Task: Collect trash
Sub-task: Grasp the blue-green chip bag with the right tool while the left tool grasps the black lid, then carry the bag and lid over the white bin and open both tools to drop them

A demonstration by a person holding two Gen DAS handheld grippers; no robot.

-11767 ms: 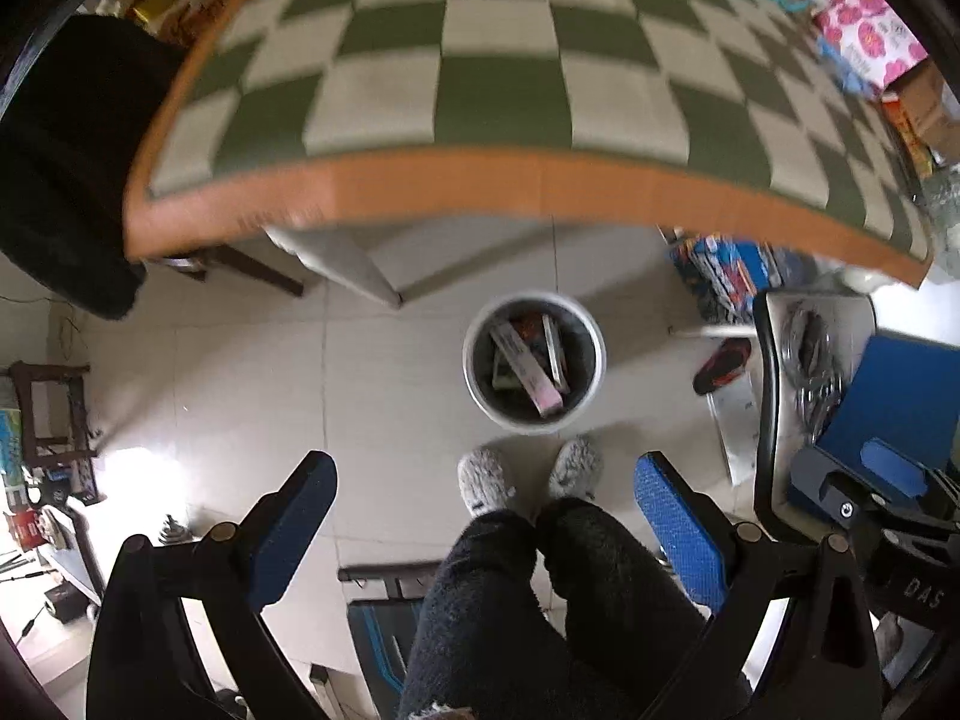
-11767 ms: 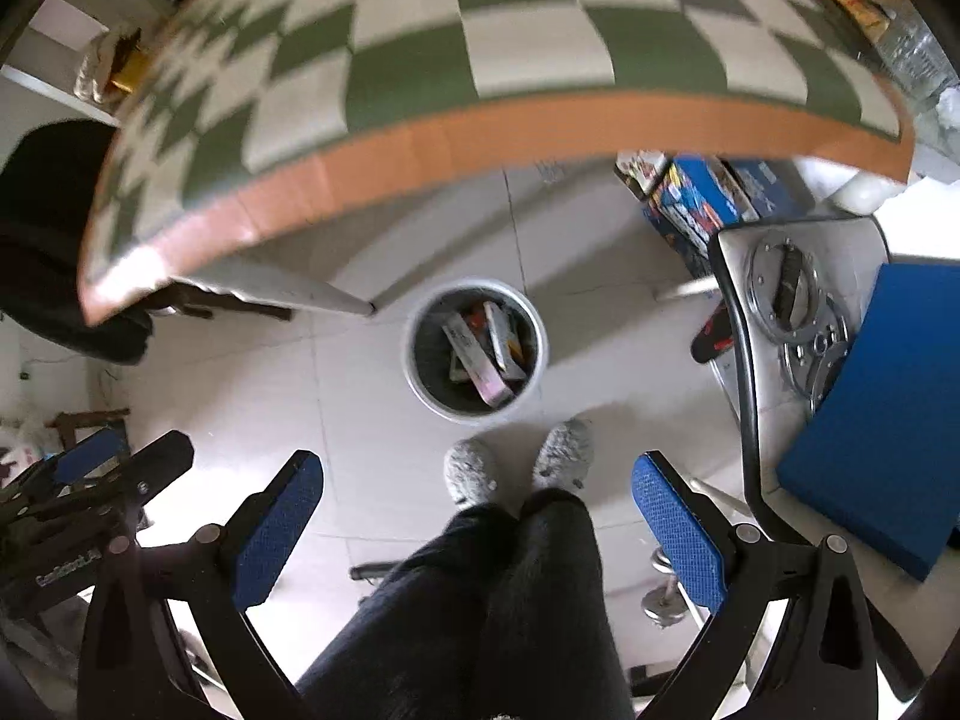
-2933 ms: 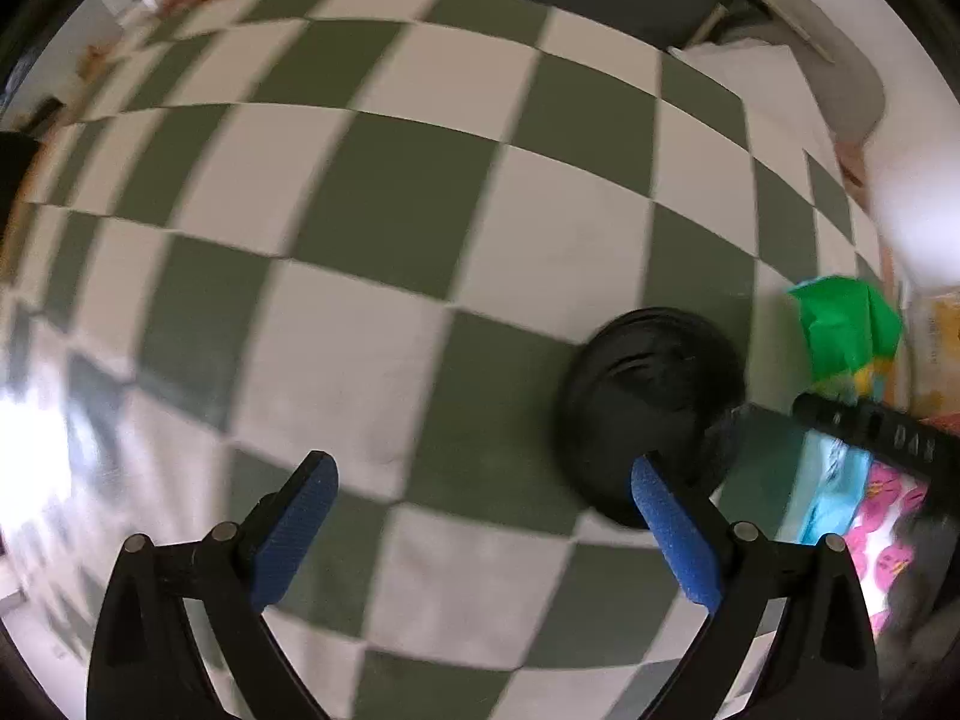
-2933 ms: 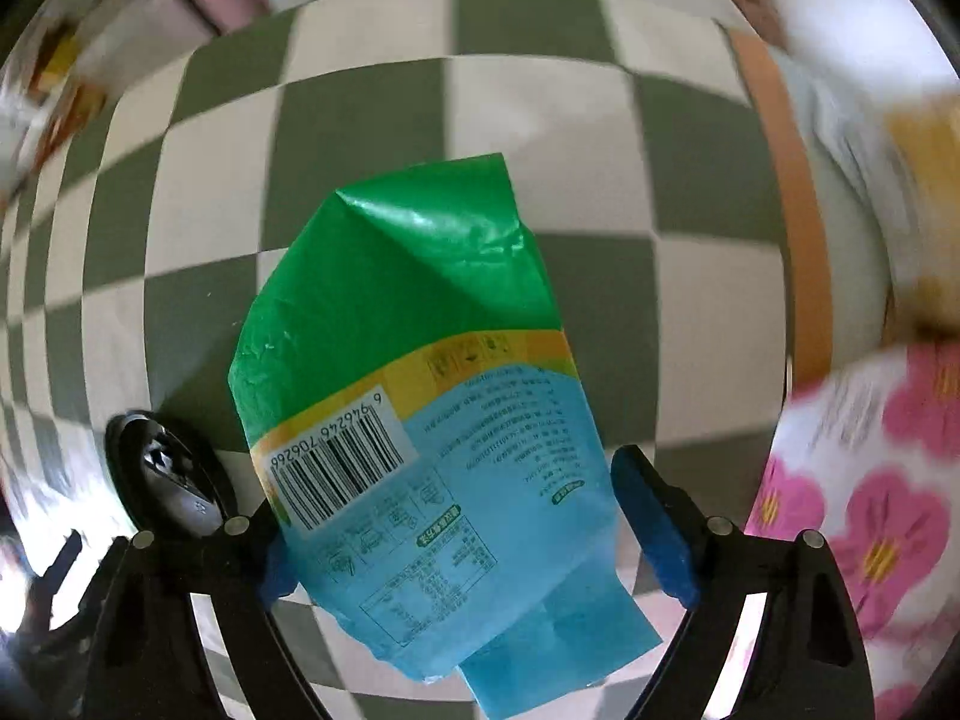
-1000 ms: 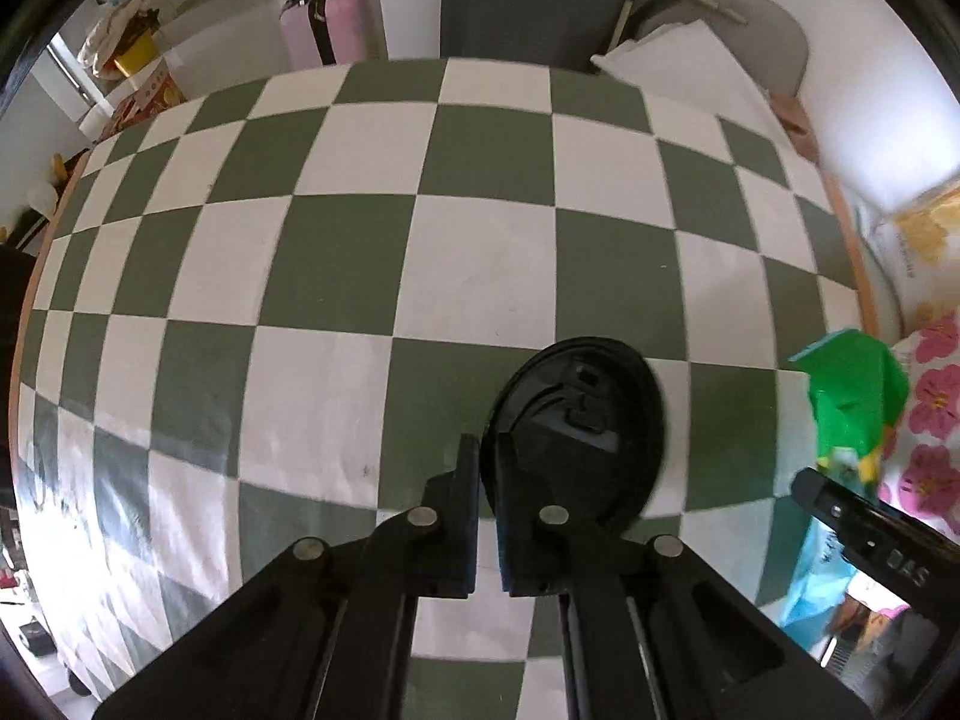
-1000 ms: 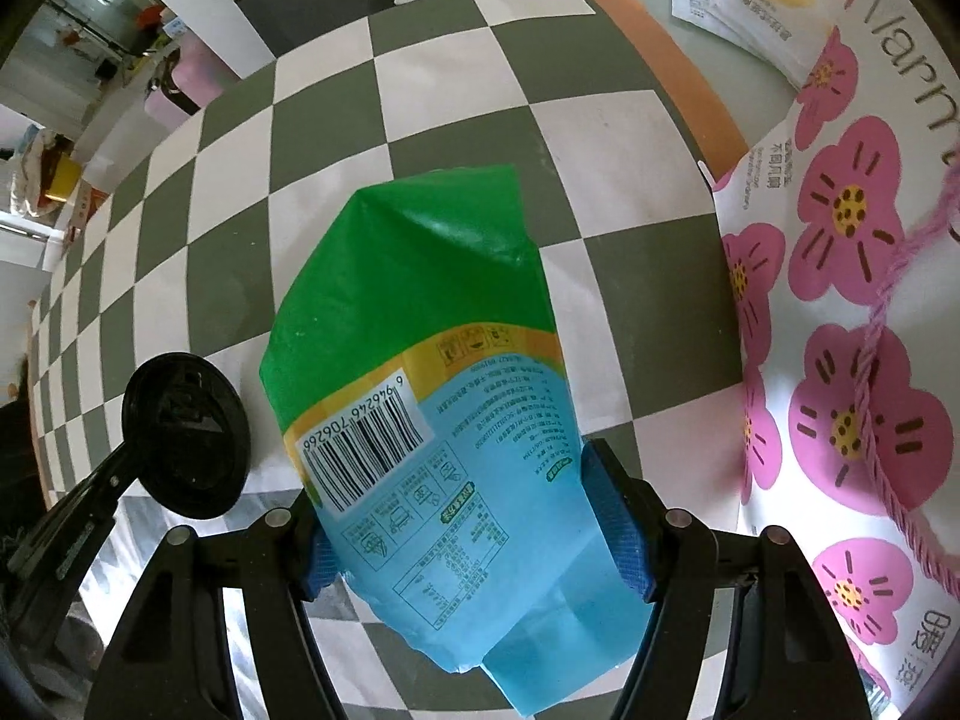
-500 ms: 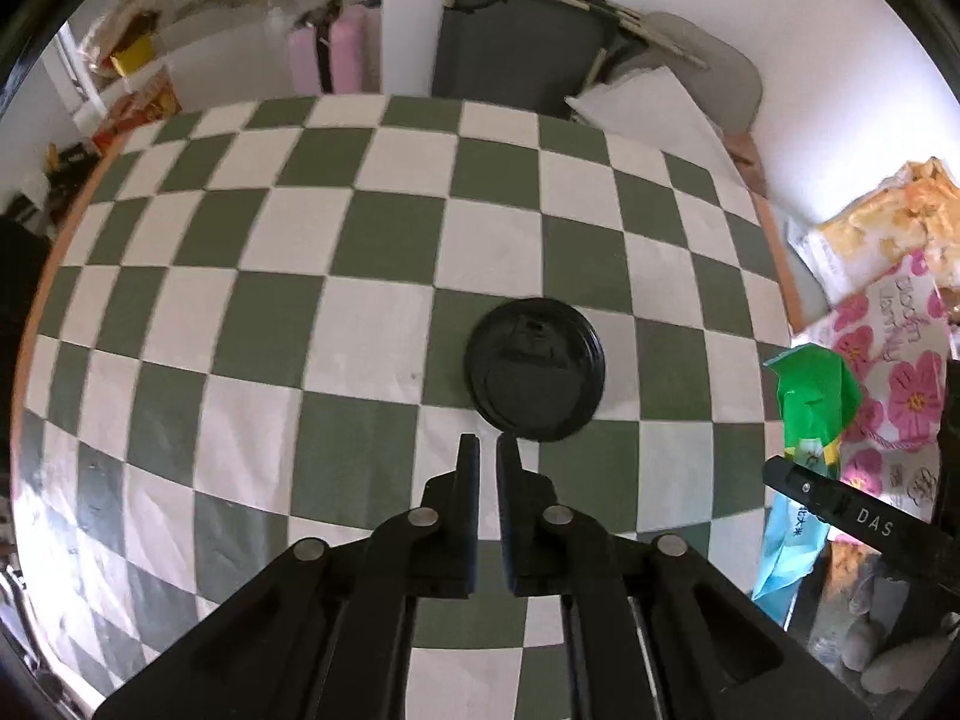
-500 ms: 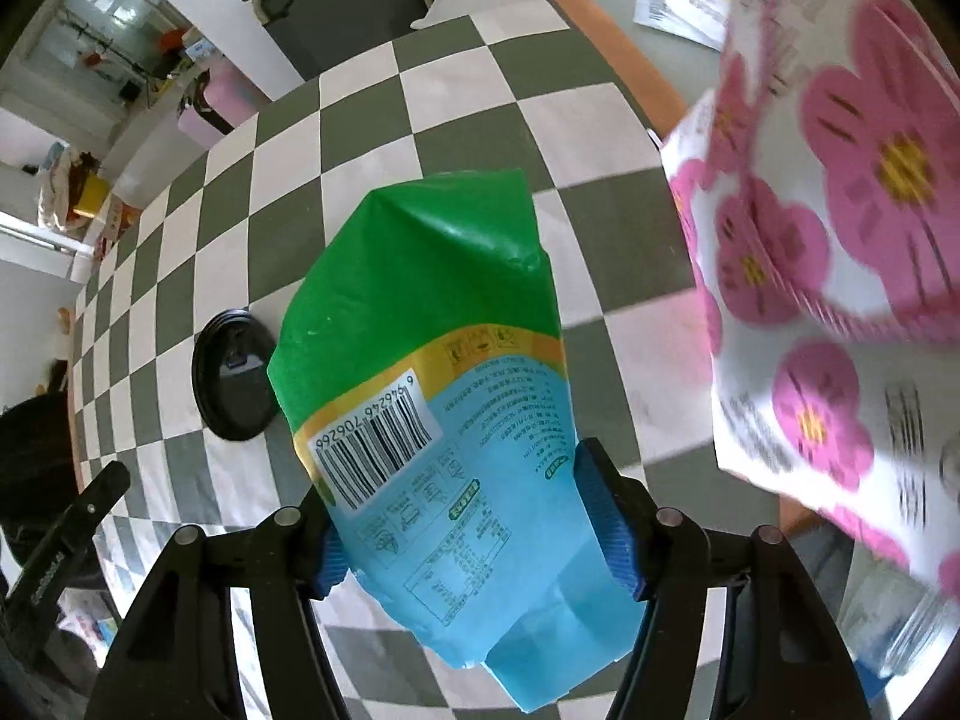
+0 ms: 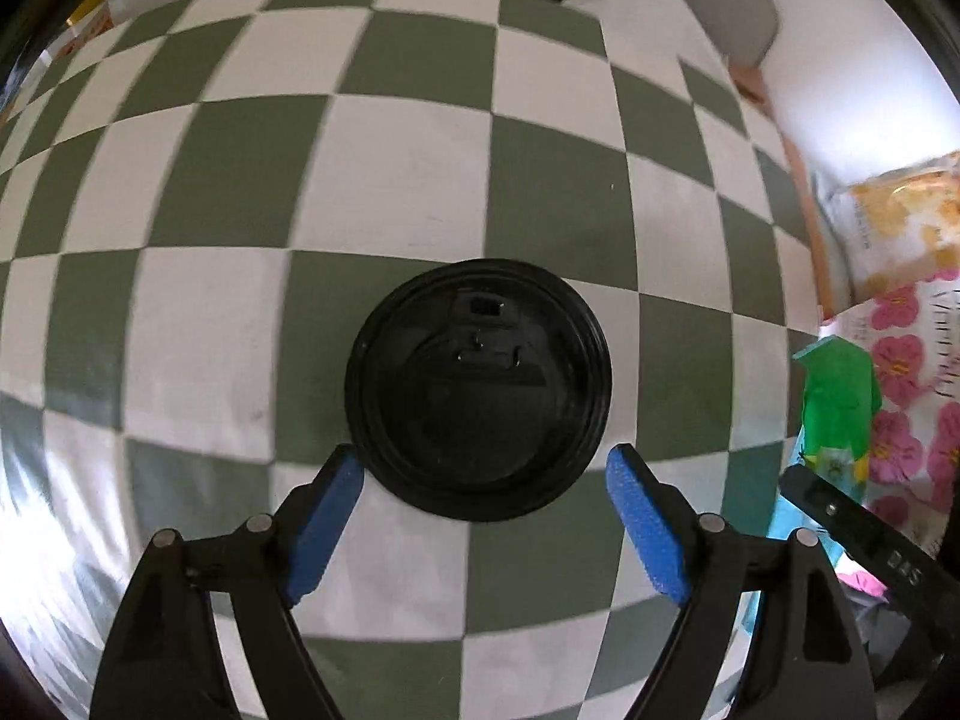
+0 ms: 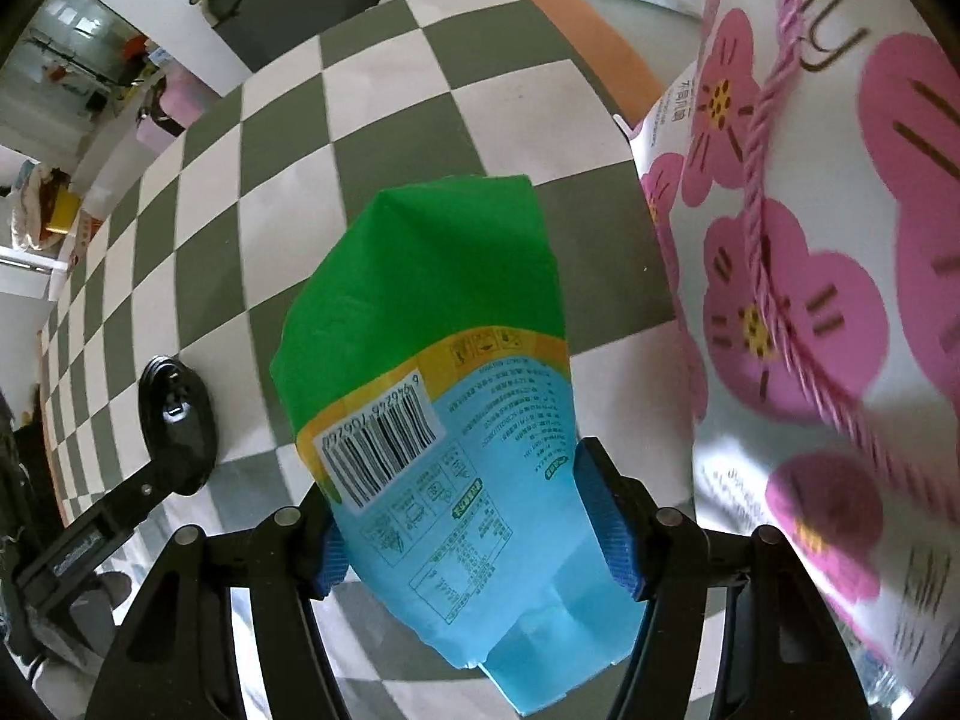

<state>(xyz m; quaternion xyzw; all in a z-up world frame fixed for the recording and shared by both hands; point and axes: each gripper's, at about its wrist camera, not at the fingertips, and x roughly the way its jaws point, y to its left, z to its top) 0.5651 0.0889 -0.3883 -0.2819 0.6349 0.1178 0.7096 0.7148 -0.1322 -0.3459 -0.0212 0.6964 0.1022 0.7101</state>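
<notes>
- Black plastic lid (image 9: 478,387) lying flat on the checked tablecloth (image 9: 390,180), out in the open cloth and nearer its right edge than its left.
- Hovering steeply above it: left tongs (image 9: 483,477), jaws opening wide, blue pads (image 9: 327,504) just outside the lid's near rim on either side, not pressing on it.
- Gripping a green and blue packet (image 10: 444,360): right tongs (image 10: 462,528), jaws partly open and clamped across the packet's blue lower half, holding it over the cloth's right edge beside a white bag with pink flowers (image 10: 840,300).
- Judging the step in hand: picking up the lid with the left tongs.
- Doing it well, by this reading:
  - lowering until the pads are level with the rim, not above it;
  - keeping the lid centred between the pads, since a thin round rim is likely to squirt sideways;
  - closing gently, as thin plastic is likely to buckle;
  - lifting straight up, keeping clear of the right tongs nearby.
</notes>
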